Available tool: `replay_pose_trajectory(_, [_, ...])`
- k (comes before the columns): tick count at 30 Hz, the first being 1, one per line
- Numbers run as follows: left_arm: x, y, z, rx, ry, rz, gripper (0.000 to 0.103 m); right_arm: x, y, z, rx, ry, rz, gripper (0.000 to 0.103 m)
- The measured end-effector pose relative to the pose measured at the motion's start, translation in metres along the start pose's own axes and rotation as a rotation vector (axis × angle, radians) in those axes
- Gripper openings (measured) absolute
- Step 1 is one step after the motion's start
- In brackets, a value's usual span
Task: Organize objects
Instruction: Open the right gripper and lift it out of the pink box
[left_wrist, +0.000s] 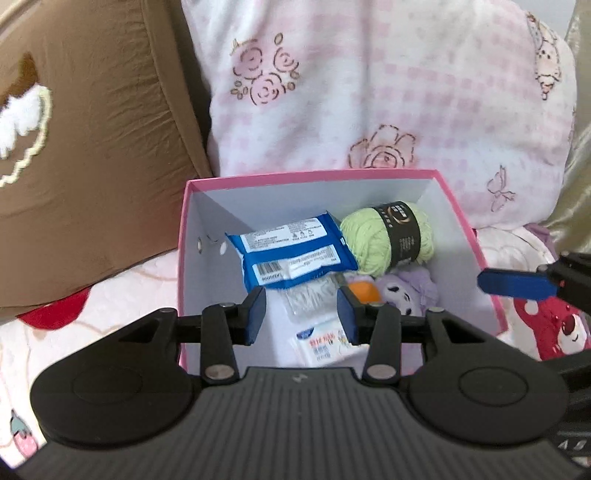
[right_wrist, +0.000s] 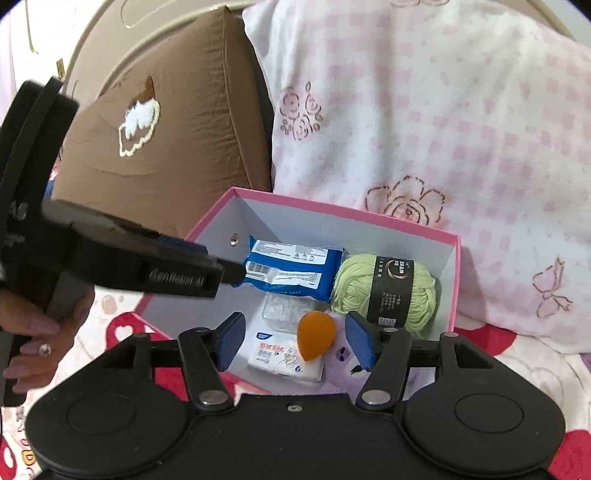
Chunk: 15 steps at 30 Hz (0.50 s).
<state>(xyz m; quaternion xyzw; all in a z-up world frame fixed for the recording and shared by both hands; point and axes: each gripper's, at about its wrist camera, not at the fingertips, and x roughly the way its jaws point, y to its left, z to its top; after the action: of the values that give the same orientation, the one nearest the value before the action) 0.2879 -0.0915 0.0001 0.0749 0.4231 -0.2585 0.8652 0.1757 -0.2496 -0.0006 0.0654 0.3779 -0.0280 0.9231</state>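
My left-wrist view hides most of the purple plush toy (left_wrist: 400, 293) and orange sponge (left_wrist: 364, 291) behind my left gripper (left_wrist: 303, 314). The tissue pack (left_wrist: 321, 345) is partly covered too, print too small to read. In the right-wrist view, the left gripper's body blocks the pink box (right_wrist: 457, 266) near-left wall (fingertips hidden). The brown pillow (left_wrist: 92, 147) and pink blanket (left_wrist: 369, 92) run off-frame.

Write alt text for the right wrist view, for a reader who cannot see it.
An open pink box on a bed holds a blue wipes pack, green yarn ball, orange makeup sponge, tissue packet and clear packet. The right gripper hangs above it, jaws open and empty; the left gripper reaches in from the left.
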Motion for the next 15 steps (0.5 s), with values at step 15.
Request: replay_pose_trajectory(15, [-0.109, -0.002, -0.026, -0.014, -0.008, 0.003, 0.052, -0.088, 0.022, -0.011, -0.020, -0.034, -0.059, 0.075])
